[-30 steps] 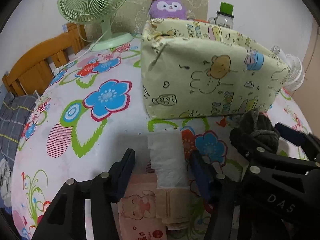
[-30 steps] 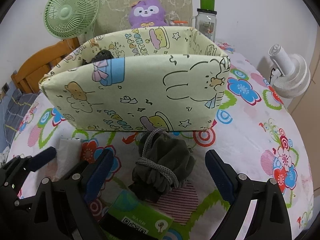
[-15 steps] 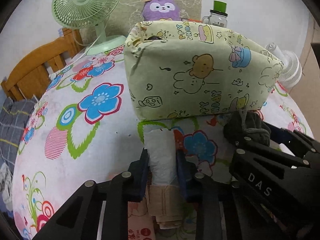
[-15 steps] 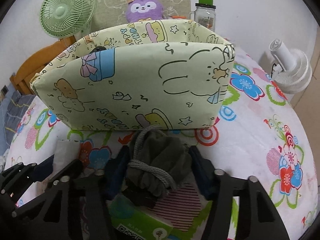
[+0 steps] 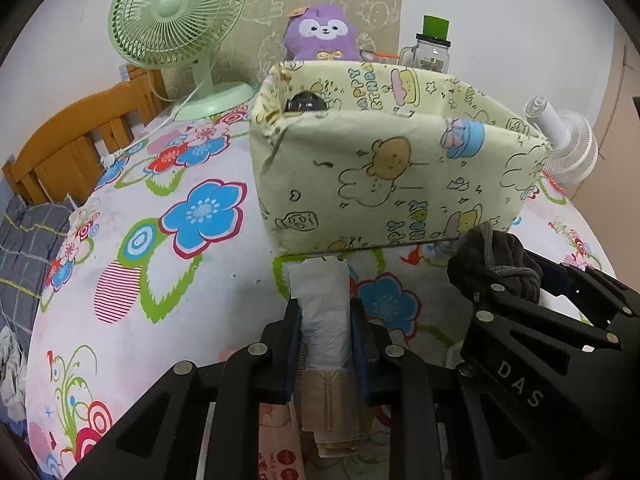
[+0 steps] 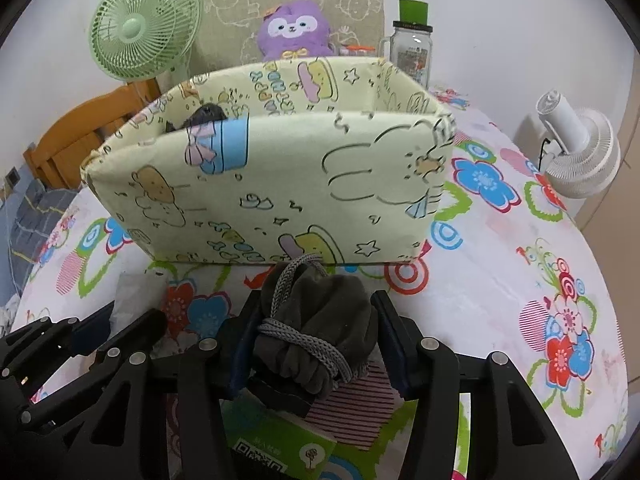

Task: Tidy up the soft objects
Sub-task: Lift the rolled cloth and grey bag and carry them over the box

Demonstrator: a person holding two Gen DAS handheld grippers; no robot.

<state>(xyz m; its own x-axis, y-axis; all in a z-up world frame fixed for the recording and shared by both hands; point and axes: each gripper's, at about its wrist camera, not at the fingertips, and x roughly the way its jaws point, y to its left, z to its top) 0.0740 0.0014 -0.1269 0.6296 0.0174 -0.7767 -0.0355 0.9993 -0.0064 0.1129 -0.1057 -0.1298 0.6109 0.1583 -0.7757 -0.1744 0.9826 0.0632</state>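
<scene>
Both wide-open before; now L gripper (image 5: 325, 312) clamps white roll (image 5: 322, 320), R gripper (image 6: 316, 320) closing on grey pouch (image 6: 320, 328).

Black tongs (image 5: 325, 344), blue pads, silver screws

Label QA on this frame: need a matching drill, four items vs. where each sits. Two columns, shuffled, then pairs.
Items:
1. white roll
2. dark drawstring pouch
3. purple plush
4. green fan

Places:
A. behind the fabric bin, against the wall
B. between the right gripper pads
C. back left of the table
D. between the left gripper pads

Pairs: 1-D, 2-B, 3-A, 4-C
</scene>
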